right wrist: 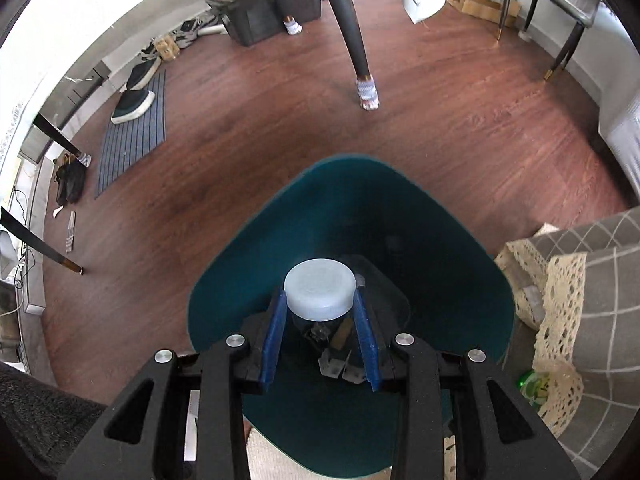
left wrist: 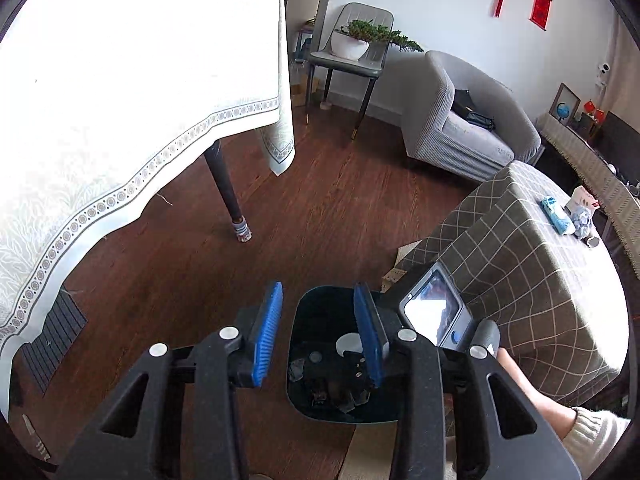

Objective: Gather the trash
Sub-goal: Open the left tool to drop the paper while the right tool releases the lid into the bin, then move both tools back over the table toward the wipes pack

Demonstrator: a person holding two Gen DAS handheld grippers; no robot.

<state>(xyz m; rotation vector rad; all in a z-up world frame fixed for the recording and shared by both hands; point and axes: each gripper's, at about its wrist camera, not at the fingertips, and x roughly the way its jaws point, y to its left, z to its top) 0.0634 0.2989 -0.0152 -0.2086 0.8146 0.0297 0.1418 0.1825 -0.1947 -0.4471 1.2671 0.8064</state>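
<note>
A teal trash bin (right wrist: 240, 280) stands on the wood floor beside the checked-cloth table. My right gripper (right wrist: 319, 300) points down into its mouth, shut on a clear bottle with a pale round cap (right wrist: 320, 288). In the left wrist view the same bin (left wrist: 320, 300) lies below my left gripper (left wrist: 318, 292), whose blue pads (left wrist: 268, 332) stand apart with nothing between them. Crumpled scraps (left wrist: 296, 370) lie at the bin's bottom, and the pale cap (left wrist: 348, 342) shows inside it. The right tool's screen unit (left wrist: 434, 312) and a person's forearm (left wrist: 532, 396) are just right of the bin.
A white-clothed table (left wrist: 120, 80) with a dark leg (left wrist: 232, 200) stands to the left. The checked table (left wrist: 540, 272) carries a blue pack (left wrist: 554, 210) and crumpled paper (left wrist: 582, 220). A grey armchair (left wrist: 460, 120) is behind. A striped mat (right wrist: 132, 136) with shoes lies far left.
</note>
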